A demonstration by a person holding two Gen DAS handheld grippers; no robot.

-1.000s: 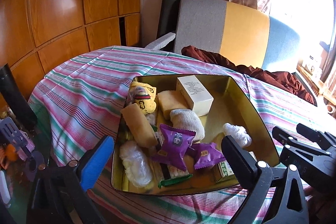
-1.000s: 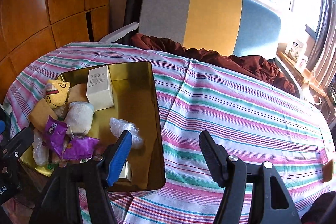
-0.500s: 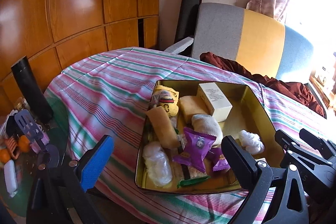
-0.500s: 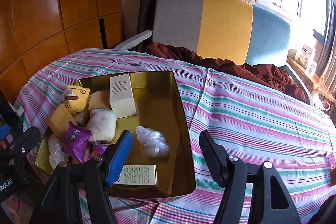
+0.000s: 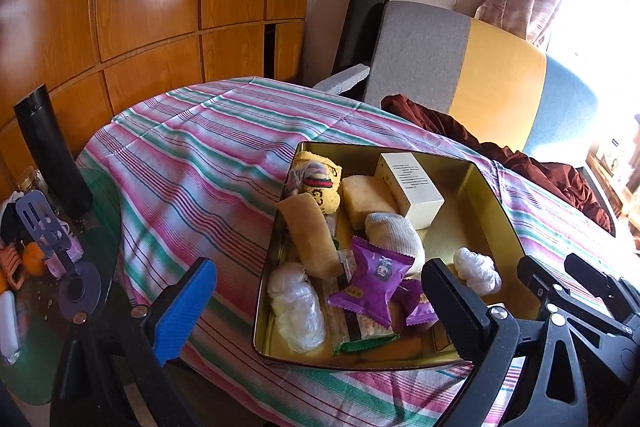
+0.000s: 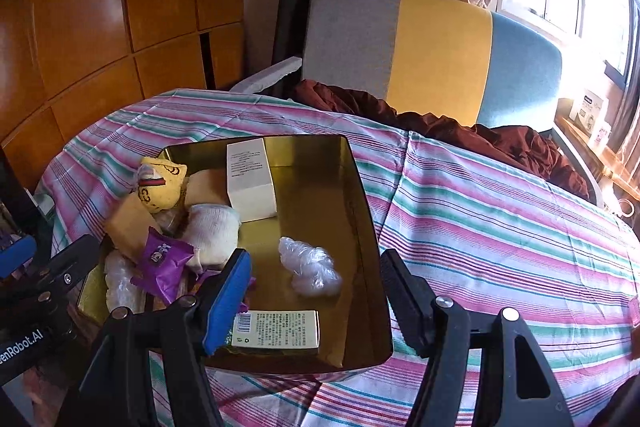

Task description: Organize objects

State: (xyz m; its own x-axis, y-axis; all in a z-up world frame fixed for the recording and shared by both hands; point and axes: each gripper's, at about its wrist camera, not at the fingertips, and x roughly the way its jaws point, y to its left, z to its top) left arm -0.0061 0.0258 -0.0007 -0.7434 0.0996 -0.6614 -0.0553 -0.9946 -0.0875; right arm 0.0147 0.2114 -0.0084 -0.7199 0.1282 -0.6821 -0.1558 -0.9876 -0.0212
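Note:
A gold tin tray [image 5: 502, 211] [image 6: 360, 187] stands on the striped tablecloth. It holds a white box [image 5: 412, 187] [image 6: 249, 179], a yellow pouch [image 5: 320, 183] [image 6: 162, 183], sponge cakes [image 5: 310, 235], a white sock [image 5: 394, 237] [image 6: 214, 233], purple snack packets [image 5: 374, 281] [image 6: 162, 261], crumpled plastic [image 5: 476, 269] [image 6: 310, 265] and a flat labelled box [image 6: 278, 329]. My left gripper [image 5: 316, 299] is open and empty, near the tray's front left. My right gripper [image 6: 316, 291] is open and empty, over the tray's front right corner.
A grey, yellow and blue chair [image 6: 420, 55] with a dark red cloth [image 6: 460, 135] stands behind the table. A black cylinder [image 5: 52, 155] and a side table with small items [image 5: 44, 247] lie to the left. Striped cloth [image 6: 500, 227] spreads right of the tray.
Both grippers have drawn back and shifted left from the tray, which now sits further right in both views. Both stay open and empty.

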